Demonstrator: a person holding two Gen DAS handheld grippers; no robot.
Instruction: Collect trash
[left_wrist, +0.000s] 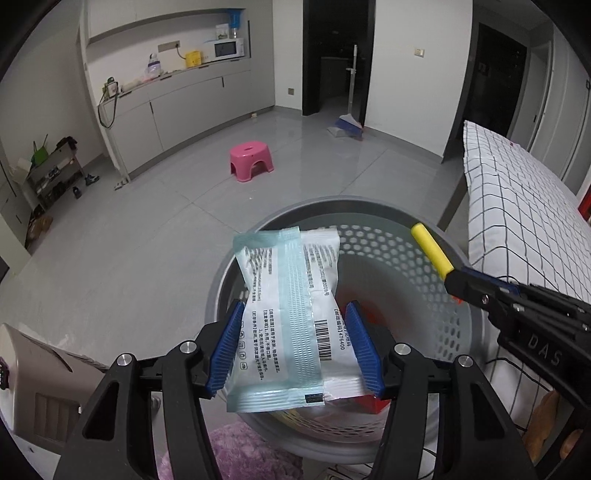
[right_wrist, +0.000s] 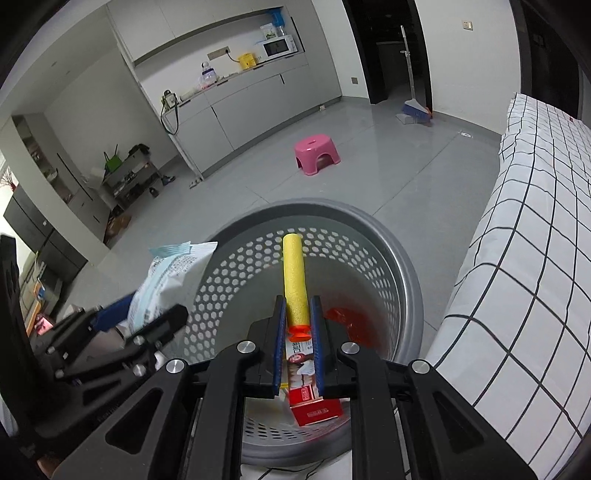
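Fingers of the left gripper (left_wrist: 294, 345) clamp a white and pale-blue packet (left_wrist: 286, 317) by its lower half, blue pads pressing its two sides, its top standing up beyond the tips. Fingers of the right gripper (right_wrist: 298, 334) are clenched on a yellow foam dart (right_wrist: 294, 278) near its orange end, the yellow shaft sticking out ahead of them. Directly beneath and beyond both pairs of fingers lies the open mouth of a grey perforated waste basket (right_wrist: 402, 273). Deep inside it, below the right fingers, rest a red carton (right_wrist: 316, 408) and something orange-red, too blurred to name. To the right of the basket stands a bed with a checked cover (right_wrist: 528, 258); farther out on the floor sits a pink stool (right_wrist: 317, 153).

Judging by this, both pieces of trash are carried over the bin and the dropping step is at hand. Next, each pair of fingers needs only to part, with packet and dart kept inside the rim so both fall in rather than onto the edge.
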